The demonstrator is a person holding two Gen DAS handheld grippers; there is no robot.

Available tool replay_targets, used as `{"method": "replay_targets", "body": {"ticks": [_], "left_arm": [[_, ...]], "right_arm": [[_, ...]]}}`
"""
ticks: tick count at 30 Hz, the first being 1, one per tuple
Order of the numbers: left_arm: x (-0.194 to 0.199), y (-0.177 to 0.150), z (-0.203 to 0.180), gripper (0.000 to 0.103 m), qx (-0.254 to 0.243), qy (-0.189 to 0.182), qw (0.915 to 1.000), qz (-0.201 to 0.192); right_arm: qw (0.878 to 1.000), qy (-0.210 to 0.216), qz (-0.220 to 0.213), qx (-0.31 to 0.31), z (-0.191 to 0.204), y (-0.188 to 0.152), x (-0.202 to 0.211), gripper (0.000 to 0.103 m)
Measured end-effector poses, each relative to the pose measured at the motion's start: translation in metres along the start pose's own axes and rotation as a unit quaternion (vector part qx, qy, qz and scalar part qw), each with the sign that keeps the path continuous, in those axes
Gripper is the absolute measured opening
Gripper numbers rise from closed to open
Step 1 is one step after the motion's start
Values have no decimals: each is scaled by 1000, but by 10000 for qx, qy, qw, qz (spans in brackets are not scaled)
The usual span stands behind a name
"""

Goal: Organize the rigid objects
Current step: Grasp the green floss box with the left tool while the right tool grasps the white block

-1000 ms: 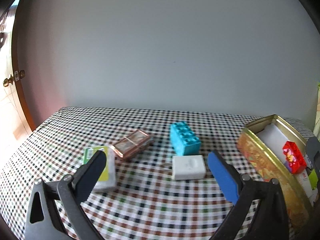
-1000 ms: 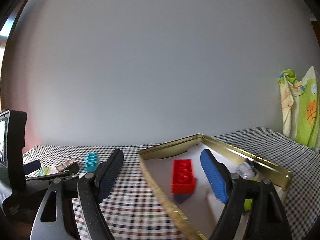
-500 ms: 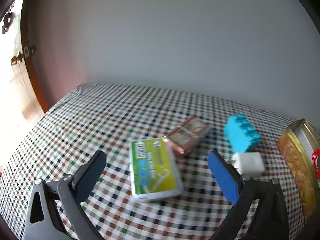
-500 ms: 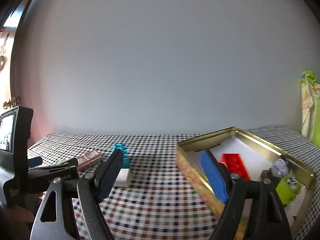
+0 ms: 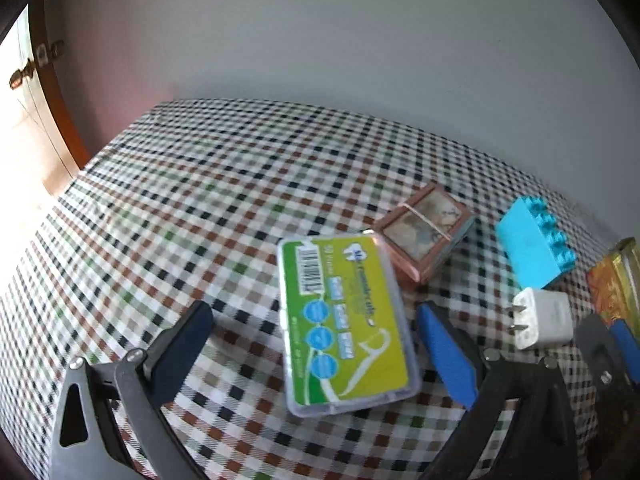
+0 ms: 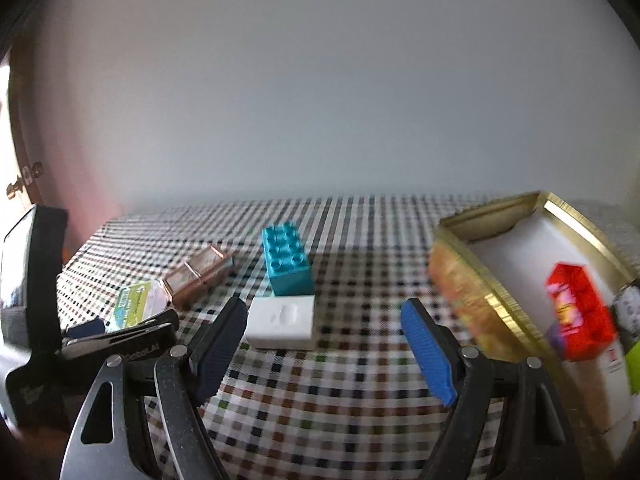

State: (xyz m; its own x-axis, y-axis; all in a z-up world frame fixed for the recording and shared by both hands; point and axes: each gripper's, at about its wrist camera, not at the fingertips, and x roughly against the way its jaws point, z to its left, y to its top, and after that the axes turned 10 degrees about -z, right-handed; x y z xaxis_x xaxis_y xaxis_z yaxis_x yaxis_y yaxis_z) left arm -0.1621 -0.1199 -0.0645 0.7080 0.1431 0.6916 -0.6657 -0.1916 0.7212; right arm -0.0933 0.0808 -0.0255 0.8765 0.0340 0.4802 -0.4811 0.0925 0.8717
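Gold tin (image 6: 500, 304) holds a red brick (image 6: 580, 316); left tongs (image 5: 316, 354) and right tongs (image 6: 324, 350) gape empty.

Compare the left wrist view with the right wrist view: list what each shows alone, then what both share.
Left wrist only: the prongs of the white charger and the printed lid of the floss pick box, lying between the open left tongs.
Right wrist only: the inside of the gold tin, with a red block.
Both: teal block, copper-framed case, checked tablecloth, charger, floss box, tin's outer wall.
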Motion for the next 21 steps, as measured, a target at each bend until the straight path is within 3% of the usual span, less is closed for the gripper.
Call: {"method": "replay_targets", "body": {"ticks": [9,15,17,20,21], "left_arm": [[-6,0,8,100,-99,51,9999,19],[2,0,17,74,-228,-101,9996,-123],[5,-1,17,54,-296,-176,9992,-188],[10,-2,22,54,-291,-174,9992,-197],[10,-1,25,54,-278,-174,9993,-197]], "right_arm": [[9964,-172,834,-24,14,-6,-46,81],[9948,-115,1008,45,19,-7,-56,81],[9947,-128,1015,65,21,-6,-58,81],[9940,-141,1061,243,26,-7,-61,80],[9939,-103,1053,325,29,-6,-61,75]]}}
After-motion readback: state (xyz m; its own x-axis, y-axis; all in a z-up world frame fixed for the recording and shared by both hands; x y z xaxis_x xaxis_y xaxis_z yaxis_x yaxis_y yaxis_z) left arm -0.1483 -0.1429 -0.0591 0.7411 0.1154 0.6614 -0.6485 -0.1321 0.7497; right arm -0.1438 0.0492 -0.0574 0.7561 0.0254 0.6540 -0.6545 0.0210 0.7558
